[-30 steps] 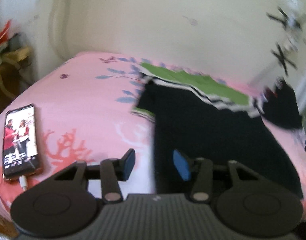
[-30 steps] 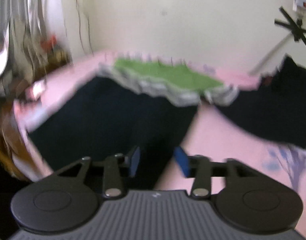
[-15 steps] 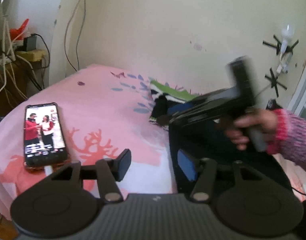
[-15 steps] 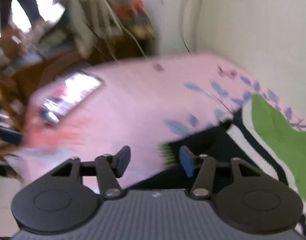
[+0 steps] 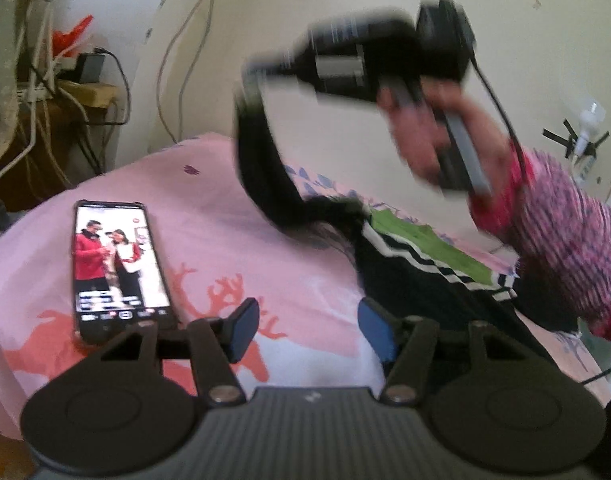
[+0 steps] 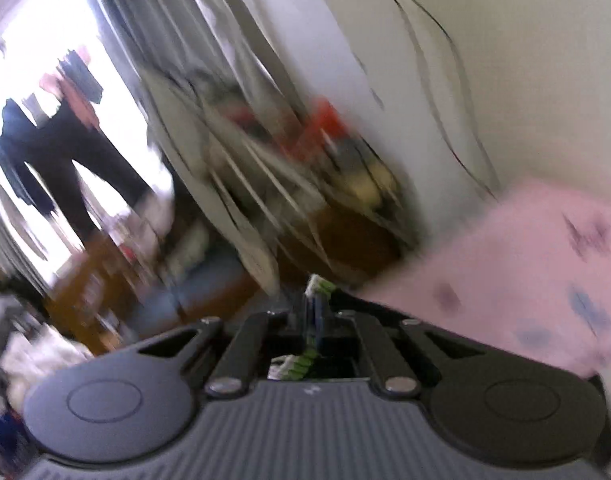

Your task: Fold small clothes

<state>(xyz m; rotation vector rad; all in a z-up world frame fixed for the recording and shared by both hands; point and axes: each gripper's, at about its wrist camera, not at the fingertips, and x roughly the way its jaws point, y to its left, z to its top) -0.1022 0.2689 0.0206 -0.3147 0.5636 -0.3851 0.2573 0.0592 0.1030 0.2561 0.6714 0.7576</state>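
Observation:
A black garment (image 5: 417,280) with a green panel and white stripes lies on the pink bed sheet (image 5: 225,232). My right gripper (image 5: 249,76), held by a hand (image 5: 421,136) in a pink patterned sleeve, is raised above the bed. It is shut on the garment's sleeve (image 5: 261,168), which hangs from it in a black arc. In the right wrist view the jaws of my right gripper (image 6: 315,304) pinch the green and white cuff (image 6: 319,288). My left gripper (image 5: 307,320) hovers open over the sheet, just left of the garment's edge, with nothing between its fingers.
A lit phone (image 5: 117,268) lies on the sheet close to the left finger. A cluttered side table (image 5: 77,92) with cables stands off the bed's far left corner. The wall runs behind the bed. The right wrist view is heavily blurred.
My right gripper has shut on the sleeve cuff and swung up and to the left, lifting the sleeve off the bed. My left gripper has opened wider and drifted toward the phone.

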